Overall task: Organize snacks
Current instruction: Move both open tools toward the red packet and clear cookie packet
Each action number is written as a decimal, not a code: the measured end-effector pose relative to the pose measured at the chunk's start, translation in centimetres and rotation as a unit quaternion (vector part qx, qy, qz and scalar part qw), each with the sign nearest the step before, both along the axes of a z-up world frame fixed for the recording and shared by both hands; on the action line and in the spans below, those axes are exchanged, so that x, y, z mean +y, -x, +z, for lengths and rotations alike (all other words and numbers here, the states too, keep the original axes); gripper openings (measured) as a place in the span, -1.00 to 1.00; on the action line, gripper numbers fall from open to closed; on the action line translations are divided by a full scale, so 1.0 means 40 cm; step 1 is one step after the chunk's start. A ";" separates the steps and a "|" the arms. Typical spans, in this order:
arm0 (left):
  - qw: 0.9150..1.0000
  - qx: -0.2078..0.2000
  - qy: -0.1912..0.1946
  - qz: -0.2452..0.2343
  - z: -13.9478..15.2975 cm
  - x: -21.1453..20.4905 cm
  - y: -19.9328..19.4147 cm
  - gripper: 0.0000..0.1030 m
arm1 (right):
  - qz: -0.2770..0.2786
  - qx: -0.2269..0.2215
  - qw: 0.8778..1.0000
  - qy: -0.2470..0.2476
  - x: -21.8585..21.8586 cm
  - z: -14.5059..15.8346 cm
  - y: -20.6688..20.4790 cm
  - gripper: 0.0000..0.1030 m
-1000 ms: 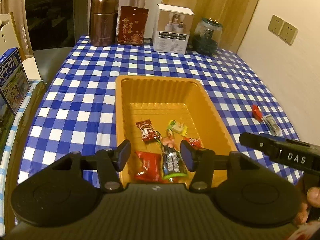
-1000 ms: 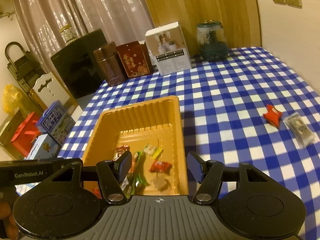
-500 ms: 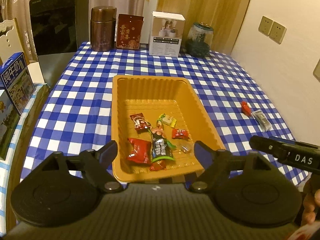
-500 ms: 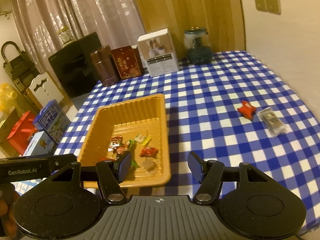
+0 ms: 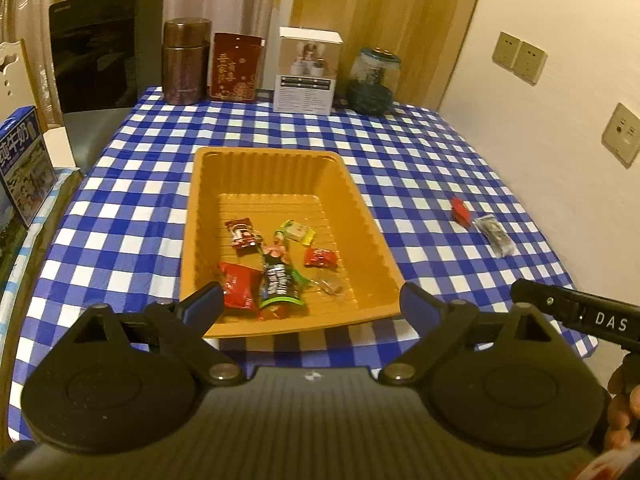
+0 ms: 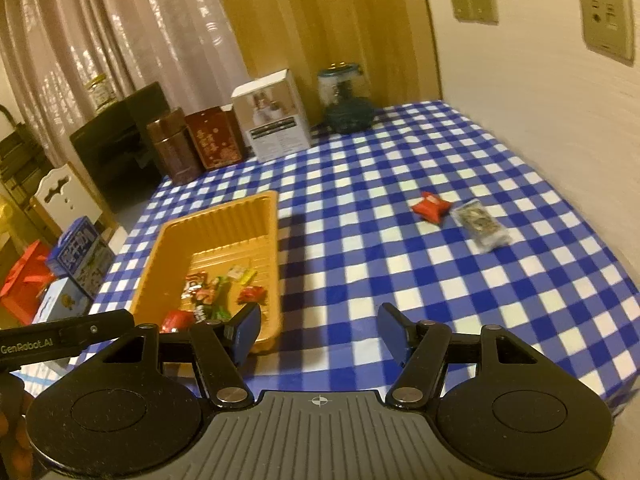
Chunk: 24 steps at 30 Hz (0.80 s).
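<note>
An orange tray lies on the checked table and holds several wrapped snacks. A red snack and a clear grey packet lie on the cloth to the tray's right. My left gripper hovers back from the tray's near edge, jaws opening wide, nothing between them. My right gripper hangs over the near table edge, right of the tray, jaws opening, empty. Its body shows at the right of the left wrist view.
Along the back edge stand a brown canister, a red box, a white box and a glass jar. A wall with sockets bounds the right side. Boxes and a chair stand left of the table.
Both grippers have pulled back from the tray toward the near table edge. The left jaws have spread from narrow to wide, leaving the snacks in the tray. The right jaws widened slightly.
</note>
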<state>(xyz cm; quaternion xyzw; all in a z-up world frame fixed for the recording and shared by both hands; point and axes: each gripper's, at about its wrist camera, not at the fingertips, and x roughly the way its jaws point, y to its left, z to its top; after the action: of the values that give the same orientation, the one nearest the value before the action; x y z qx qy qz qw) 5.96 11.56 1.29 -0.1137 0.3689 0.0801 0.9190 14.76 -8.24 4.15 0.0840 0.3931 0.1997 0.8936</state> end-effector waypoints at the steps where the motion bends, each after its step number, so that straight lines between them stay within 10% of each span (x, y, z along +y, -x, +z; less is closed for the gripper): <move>1: 1.000 -0.001 0.000 -0.003 0.002 -0.007 -0.001 0.82 | -0.003 -0.001 1.000 0.000 -0.007 0.001 0.001 0.26; 24: 0.998 -0.008 -0.047 -0.048 -0.001 -0.151 -0.051 0.81 | -0.058 -0.004 0.998 -0.003 -0.136 0.009 -0.001 0.29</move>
<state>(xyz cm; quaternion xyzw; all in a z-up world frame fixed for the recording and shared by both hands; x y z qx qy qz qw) 7.98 5.53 1.26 -0.0529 0.3622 0.0525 0.9291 14.80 -13.67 4.50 0.1085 0.3833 0.1491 0.9050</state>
